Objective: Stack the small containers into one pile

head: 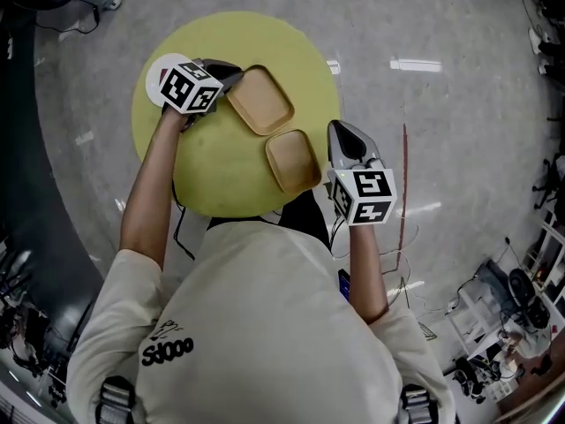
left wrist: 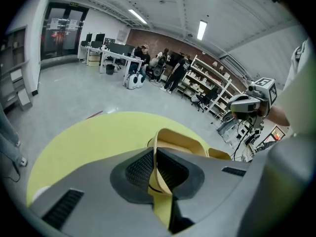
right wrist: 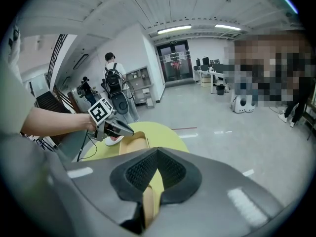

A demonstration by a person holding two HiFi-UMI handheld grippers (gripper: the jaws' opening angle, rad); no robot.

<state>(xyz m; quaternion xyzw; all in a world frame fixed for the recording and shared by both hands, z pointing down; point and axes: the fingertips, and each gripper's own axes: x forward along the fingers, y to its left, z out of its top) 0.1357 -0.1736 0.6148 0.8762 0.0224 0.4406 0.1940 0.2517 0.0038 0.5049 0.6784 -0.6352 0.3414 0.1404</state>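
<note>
Two tan square containers are over a round yellow-green table (head: 203, 162). The far container (head: 259, 101) has its left rim between the pads of my left gripper (head: 234, 79), which is shut on it. In the left gripper view that rim (left wrist: 159, 179) runs up through the jaws and the container (left wrist: 180, 141) stands ahead of them. The near container (head: 293, 160) lies at the table's front edge. My right gripper (head: 336, 131) runs along its right side, and a tan strip of rim (right wrist: 147, 201) shows between its jaws, which look shut on it.
A white round object (head: 157, 71) lies at the table's left edge, partly under the left marker cube. Grey floor surrounds the table, with cables (head: 402, 263) at the right. Shelves, desks and people stand far off in both gripper views.
</note>
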